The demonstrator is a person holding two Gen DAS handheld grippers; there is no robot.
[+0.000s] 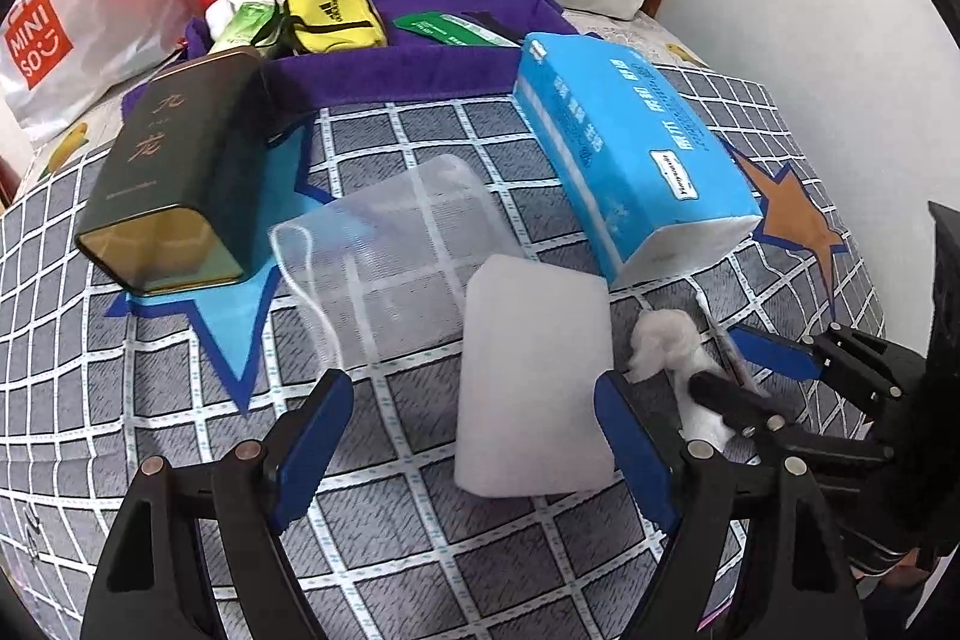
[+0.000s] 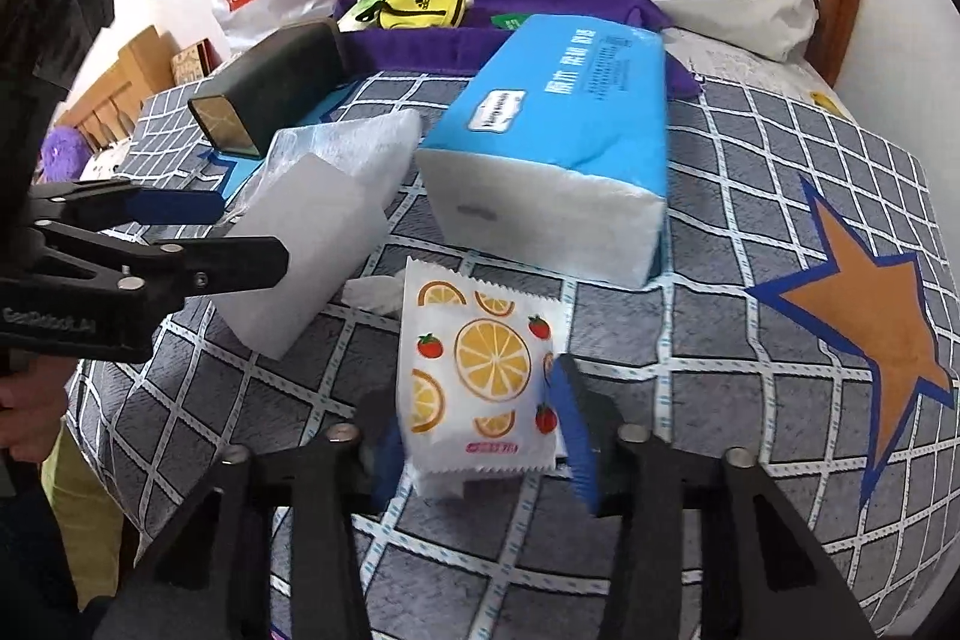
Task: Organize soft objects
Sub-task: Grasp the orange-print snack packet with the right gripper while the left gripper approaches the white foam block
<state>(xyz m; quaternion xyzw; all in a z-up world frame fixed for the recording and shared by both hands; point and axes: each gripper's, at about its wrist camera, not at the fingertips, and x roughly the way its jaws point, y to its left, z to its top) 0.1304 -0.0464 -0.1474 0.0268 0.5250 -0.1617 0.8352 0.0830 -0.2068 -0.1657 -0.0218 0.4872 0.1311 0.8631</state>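
While its blue pads press the sides of an orange-printed packet [image 2: 480,376], the right claw [image 2: 480,436] pinches it low over the checked bed cover [image 2: 750,232], toward the bed's near edge. The left claw [image 1: 474,436] is spread wide around a white foam block [image 1: 534,376], not touching it. Beyond lie a clear mesh pouch [image 1: 390,232] and a blue tissue pack [image 1: 624,148]; a purple bin [image 1: 420,64] sits at the far edge. The pick-up looks under way; next calls for a lift and carry, likely to that bin.
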